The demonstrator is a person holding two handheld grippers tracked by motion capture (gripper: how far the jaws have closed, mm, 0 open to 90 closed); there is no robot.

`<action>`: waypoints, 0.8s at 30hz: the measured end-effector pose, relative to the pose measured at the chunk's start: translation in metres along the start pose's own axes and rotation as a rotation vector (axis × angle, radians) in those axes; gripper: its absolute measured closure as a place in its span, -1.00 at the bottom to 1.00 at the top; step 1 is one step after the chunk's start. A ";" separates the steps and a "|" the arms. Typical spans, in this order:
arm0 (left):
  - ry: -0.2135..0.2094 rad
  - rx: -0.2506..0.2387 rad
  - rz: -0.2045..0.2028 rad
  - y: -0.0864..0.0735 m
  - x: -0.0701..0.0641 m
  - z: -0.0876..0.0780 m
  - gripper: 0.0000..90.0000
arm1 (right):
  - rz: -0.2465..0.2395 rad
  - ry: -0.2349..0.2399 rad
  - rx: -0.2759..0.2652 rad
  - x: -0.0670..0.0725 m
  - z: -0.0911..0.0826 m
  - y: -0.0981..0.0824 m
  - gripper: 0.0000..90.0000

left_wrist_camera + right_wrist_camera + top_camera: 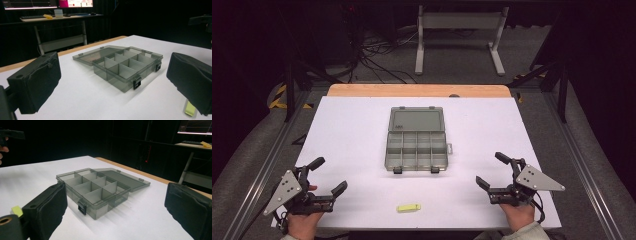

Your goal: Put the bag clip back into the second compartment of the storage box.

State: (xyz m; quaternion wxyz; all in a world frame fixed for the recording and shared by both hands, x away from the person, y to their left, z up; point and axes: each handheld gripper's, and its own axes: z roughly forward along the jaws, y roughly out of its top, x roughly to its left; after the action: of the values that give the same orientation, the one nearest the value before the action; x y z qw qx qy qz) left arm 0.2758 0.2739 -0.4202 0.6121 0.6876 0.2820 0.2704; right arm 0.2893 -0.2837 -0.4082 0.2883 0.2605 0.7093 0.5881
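Resting on the white table (342, 130), the compartment box (417, 146) lies at centre with its lid folded flat open on the far side and its two black latches toward the person. The left gripper (329, 176) sits at the near left corner, jaws spread wide with nothing between the pads. The right gripper (492, 169) sits at the near right corner, jaws likewise wide apart and empty. Both grippers stand well apart from the box, one on each side of it.

In the left gripper view, the box (125, 66) appears between and beyond the two jaws. In the right gripper view, it (97, 190) also lies ahead, nearer the left jaw. A yellow-green piece (408, 207) lies flat near the front edge, between the two grippers and short of the box, touching neither.
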 end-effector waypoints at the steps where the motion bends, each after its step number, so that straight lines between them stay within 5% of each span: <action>1: 0.003 0.000 0.006 0.000 0.000 0.000 -1.00 | -0.003 0.001 0.000 0.000 0.000 0.000 -0.88; 16: 0.000 0.031 0.006 0.005 -0.004 0.003 -1.00 | 0.000 0.019 0.010 0.001 0.001 0.000 -0.88; 24: -0.063 0.030 -0.023 0.015 -0.008 0.016 -0.99 | -0.002 0.027 0.023 0.001 0.004 -0.001 -0.87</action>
State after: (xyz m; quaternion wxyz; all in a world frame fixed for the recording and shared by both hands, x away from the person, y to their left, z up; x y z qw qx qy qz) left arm 0.2826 0.2552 -0.4072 0.6132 0.7017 0.2745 0.2373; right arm 0.2910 -0.2802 -0.4094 0.2762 0.2550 0.7202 0.5830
